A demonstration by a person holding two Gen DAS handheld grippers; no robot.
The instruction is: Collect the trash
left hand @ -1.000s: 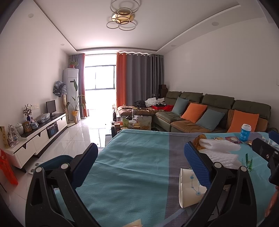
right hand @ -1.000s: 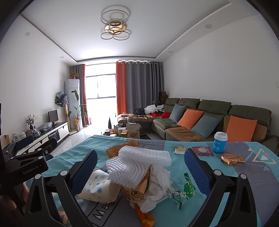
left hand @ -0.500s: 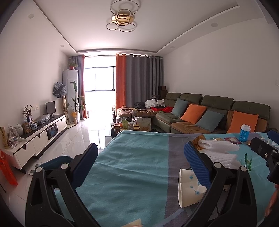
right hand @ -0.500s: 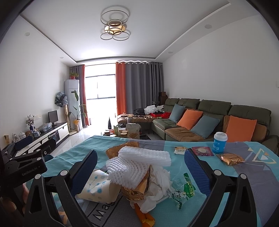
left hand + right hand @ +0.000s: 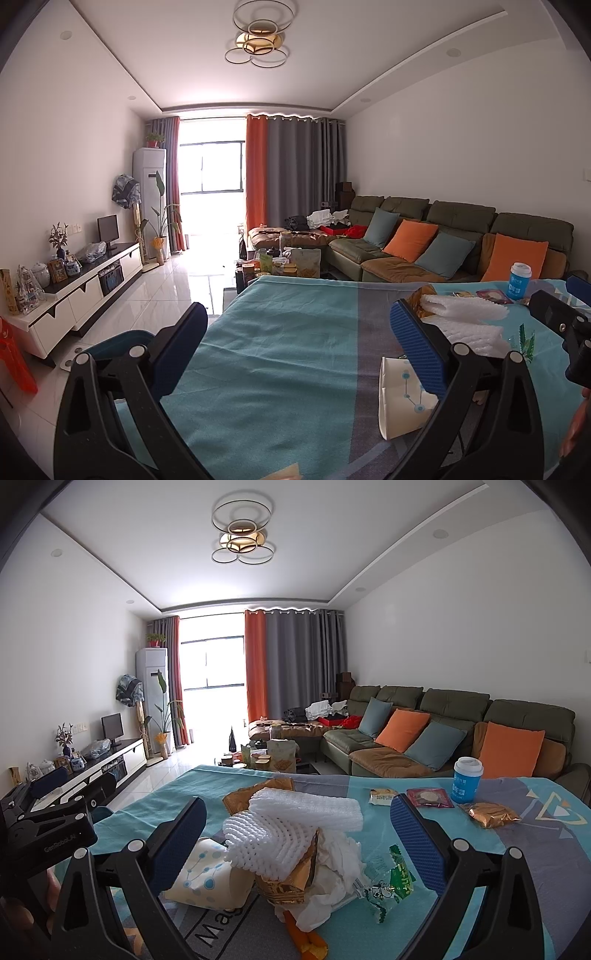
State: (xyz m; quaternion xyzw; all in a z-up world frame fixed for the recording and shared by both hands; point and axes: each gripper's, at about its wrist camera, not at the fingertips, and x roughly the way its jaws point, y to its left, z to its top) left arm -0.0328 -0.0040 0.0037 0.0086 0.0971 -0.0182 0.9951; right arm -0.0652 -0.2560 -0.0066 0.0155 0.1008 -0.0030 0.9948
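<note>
Table: teal cloth, my landmark.
Trash pile: mid-cloth.
Right gripper: spread, I see nothing gripped.
Left gripper: spread, empty.

Open cloth on the left, trash pile blocking the middle.

Through my left gripper I see bare cloth filling the frame's centre, free to cross; a paper bag lies at lower right. From my right gripper, jaws wide, the foam heap fills the centre with tissue and a green wrapper beside it. At right, a cup and gold packet stand well apart, with clear cloth between.
</note>
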